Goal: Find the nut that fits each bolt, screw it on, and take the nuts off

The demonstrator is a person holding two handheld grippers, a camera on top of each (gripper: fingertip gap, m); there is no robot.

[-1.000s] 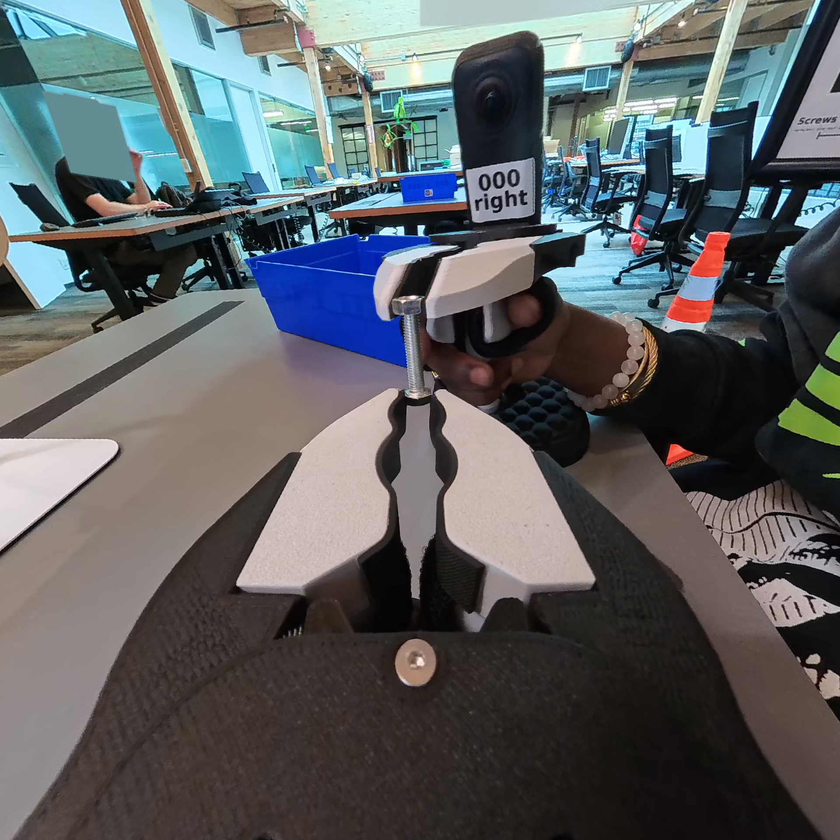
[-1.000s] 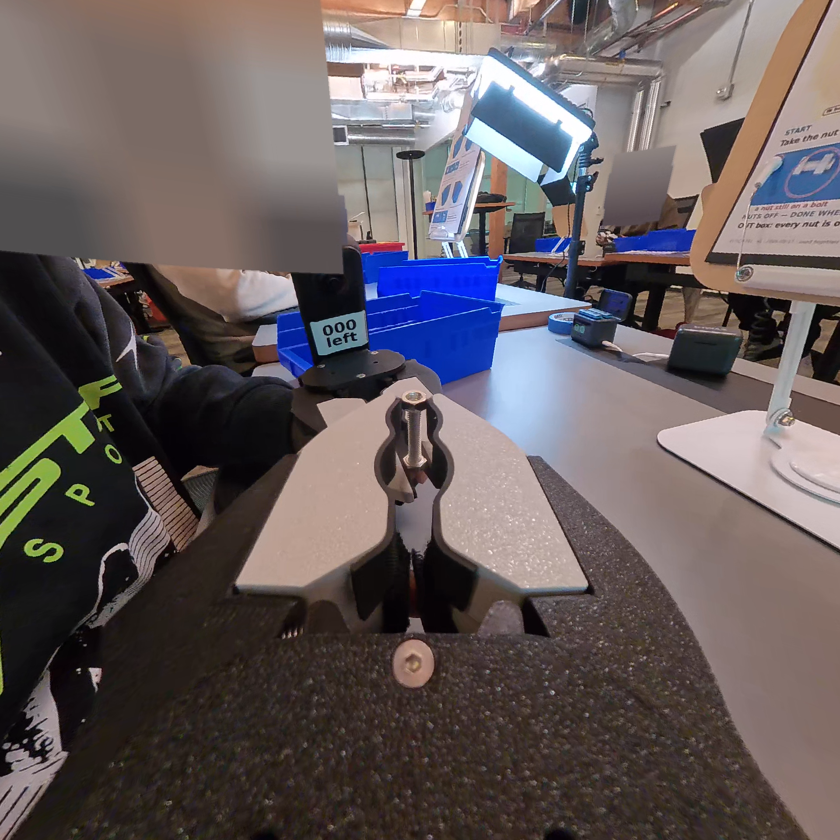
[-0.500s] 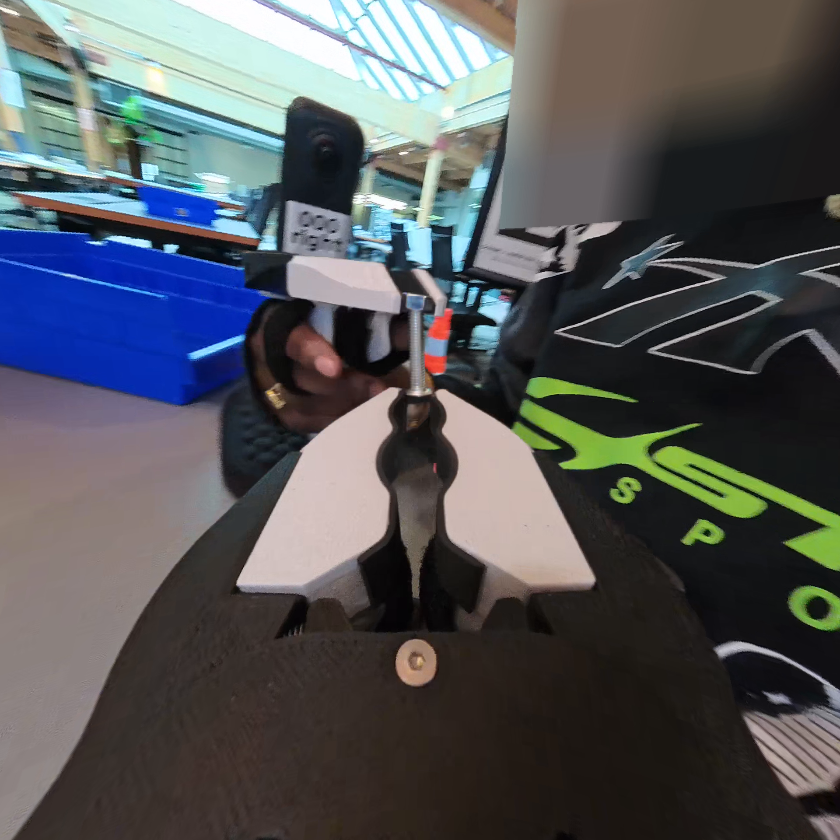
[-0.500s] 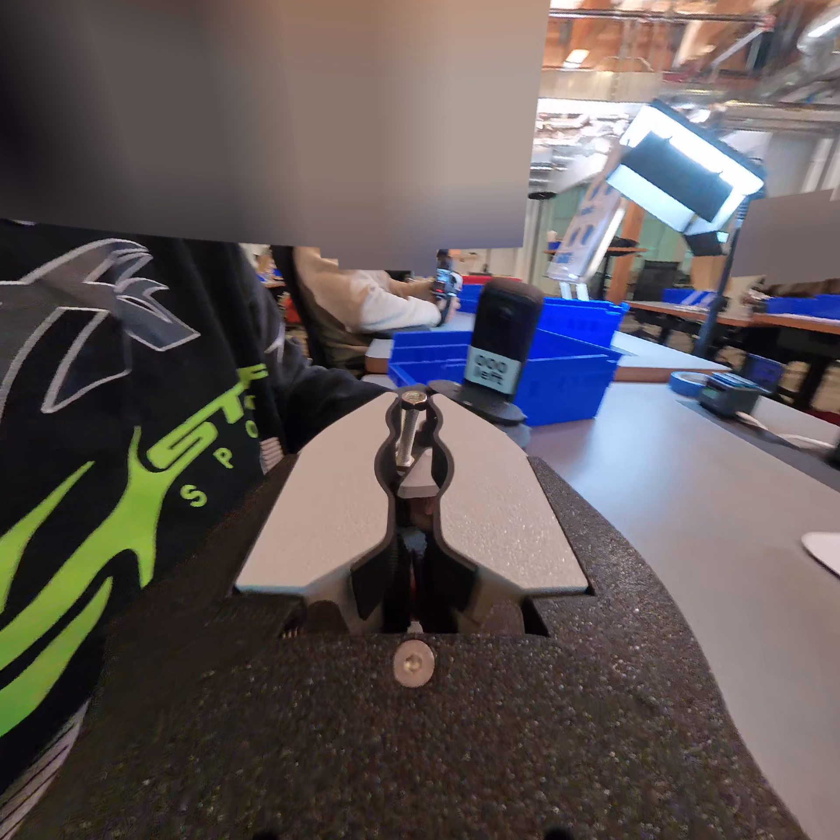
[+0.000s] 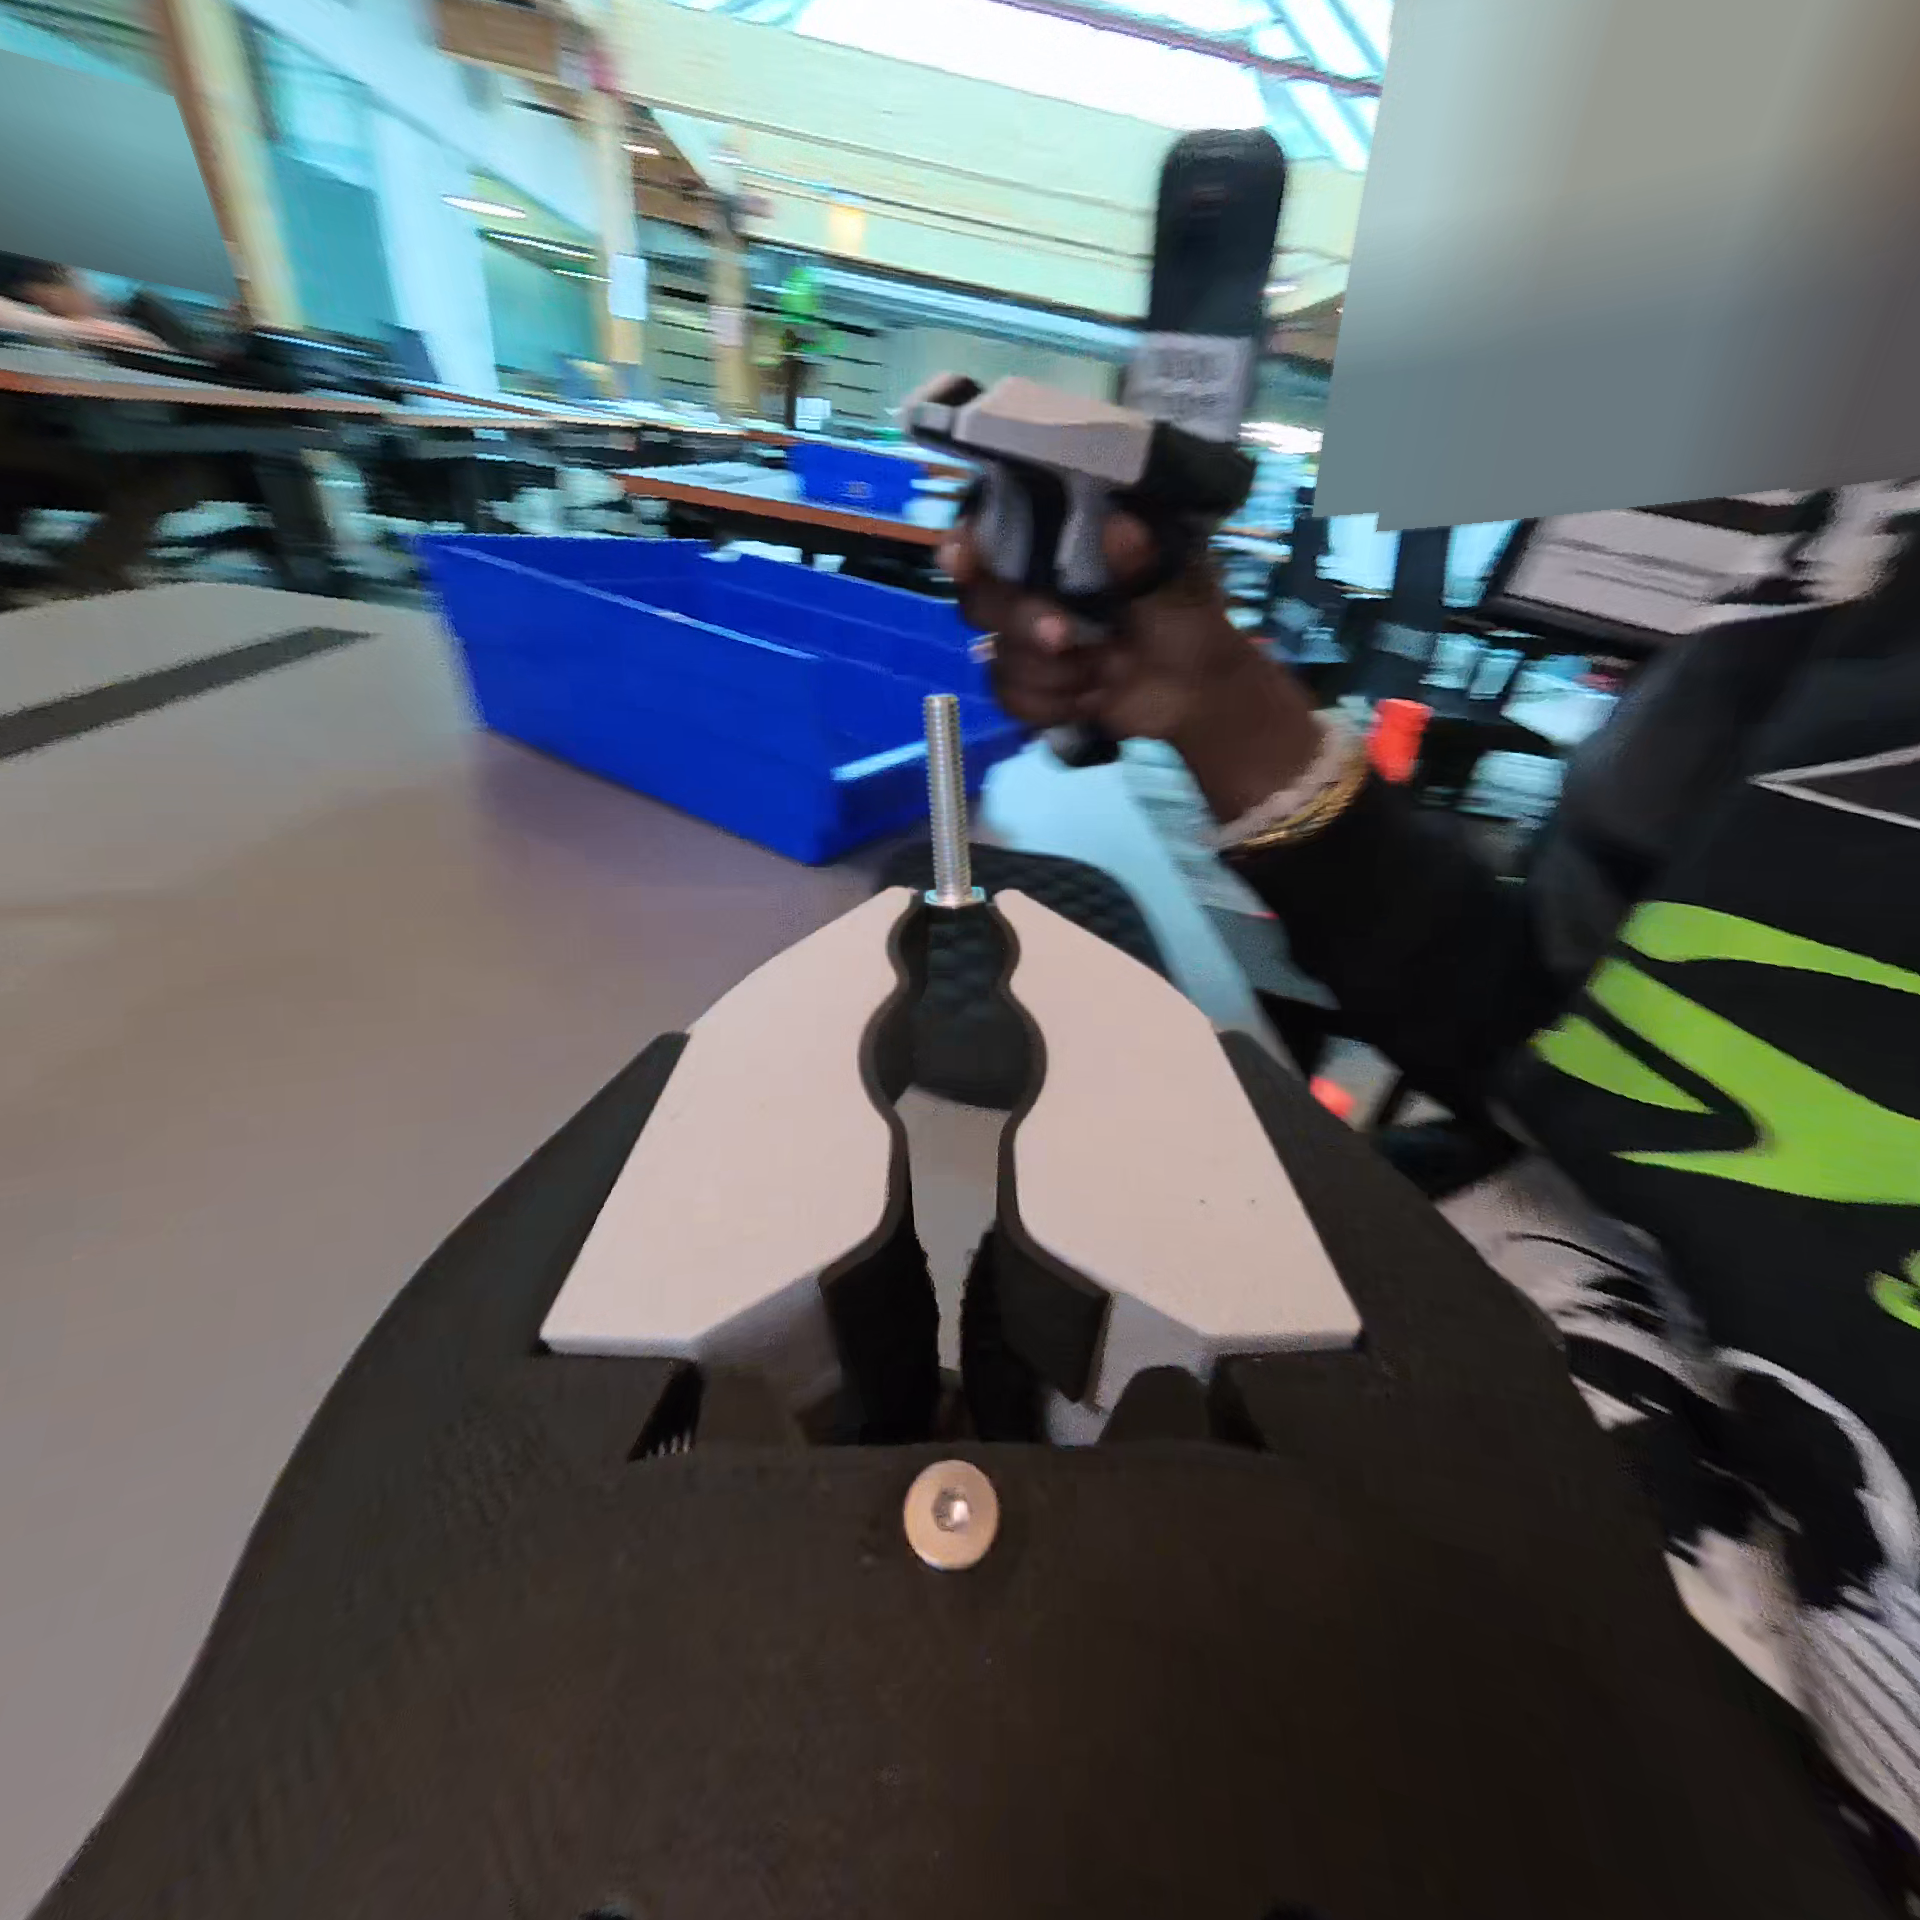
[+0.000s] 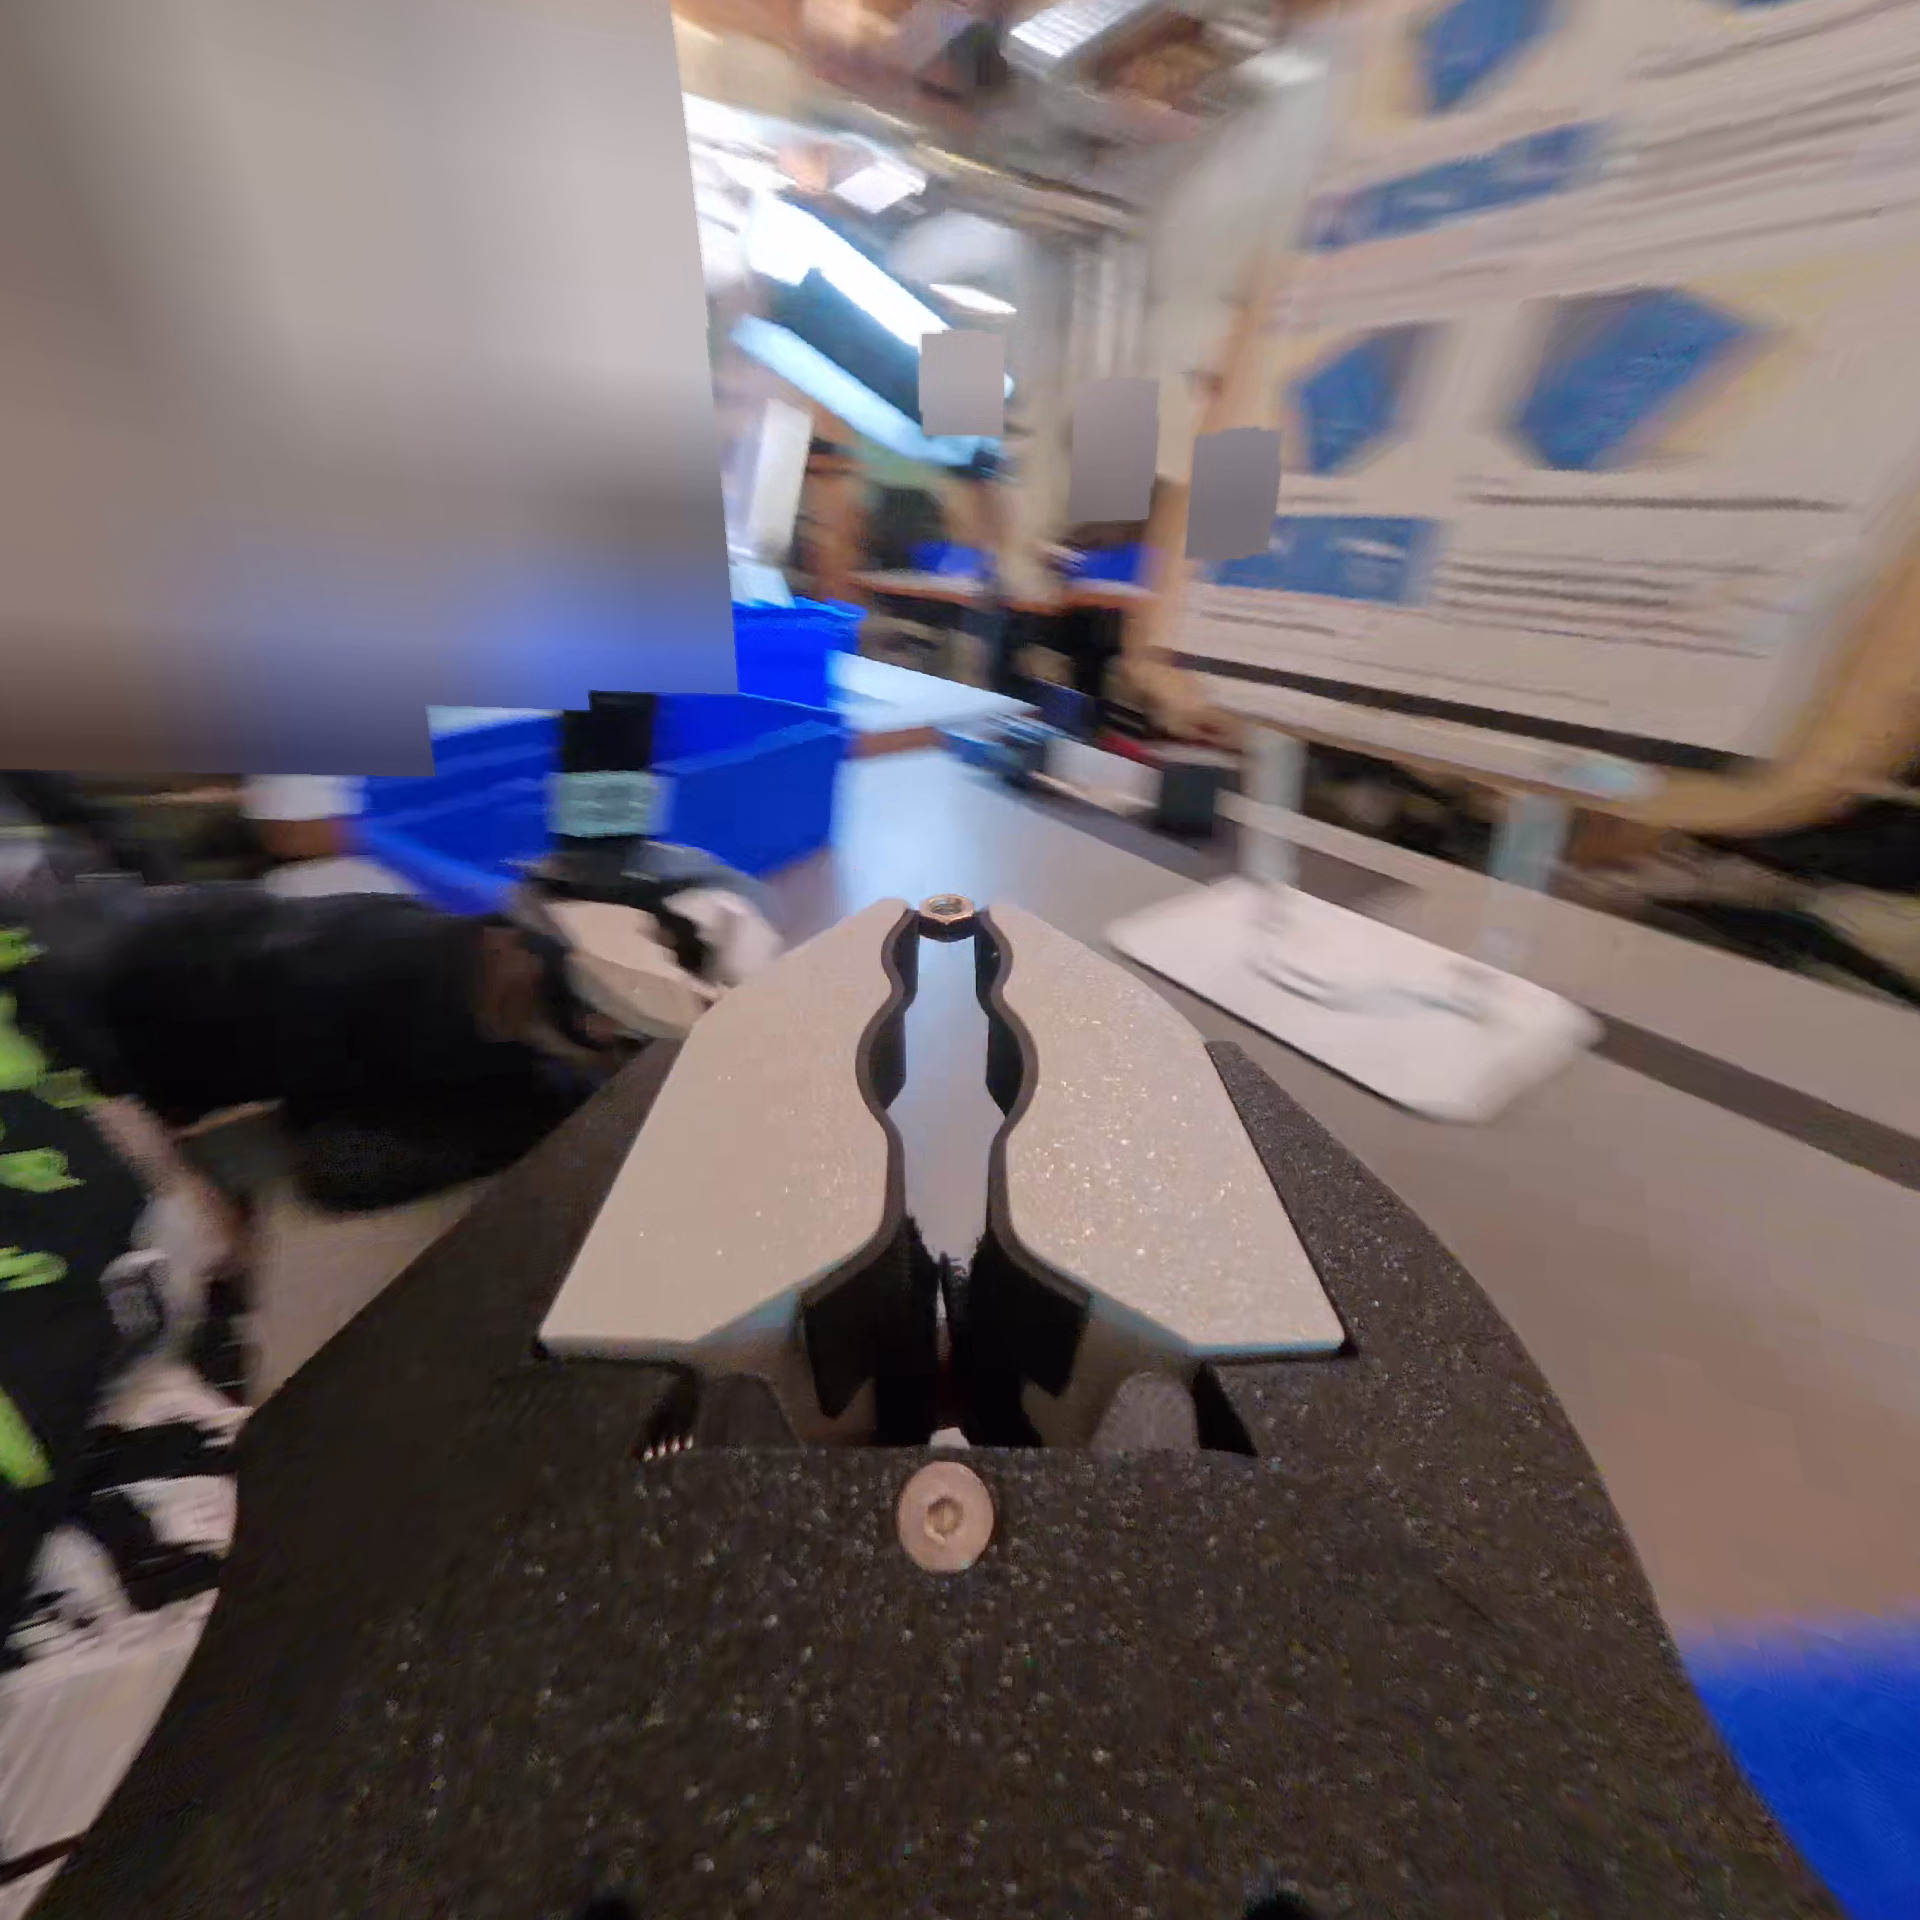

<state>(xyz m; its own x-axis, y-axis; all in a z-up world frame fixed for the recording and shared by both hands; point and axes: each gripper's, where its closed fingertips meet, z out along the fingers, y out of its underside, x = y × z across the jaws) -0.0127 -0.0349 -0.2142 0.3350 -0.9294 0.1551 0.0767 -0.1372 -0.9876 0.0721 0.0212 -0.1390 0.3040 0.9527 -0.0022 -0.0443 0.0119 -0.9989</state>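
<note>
Left fingers [image 5: 748, 1132]: pale grey, matte, wavy inner edges lined in black; drawn in narrow, tips pinching the base of the bolt.
Right fingers [image 6: 1143, 1132]: same grey plates, speckled and grainy here; drawn in narrow, tips pinching the nut.
Table [image 5: 260, 987]: smooth grey top with a dark stripe at far left (blurred by motion).
Blue bin [image 5: 665, 686]: glossy plastic, straight-walled, open-topped, on the table beyond the left gripper; contents not visible.
Left gripper [image 5: 954, 902]: black pebbled body, one round silver screw head low on its centre line.
Right gripper [image 6: 945, 914]: coarser black foam-like body, same screw head; in the left wrist view it hangs above and to the right of the bolt, well apart, its tips too blurred to read.
Hand [image 5: 1081, 634]: wrapped round the right gripper's handle, beaded and gold-coloured bracelets at the wrist; sleeve black with bright green shapes.
White base plate [image 6: 1382, 1018]: flat, rounded corners, on the table right of the right gripper; smeared by blur, as is the board standing over it.
Bolt [image 5: 945, 800]: silver, threaded shaft upright, free end up; its head is mostly hidden between the left fingertips.
Nut [image 6: 944, 911]: small, metallic, hexagonal, hole facing up, off the bolt.
</note>
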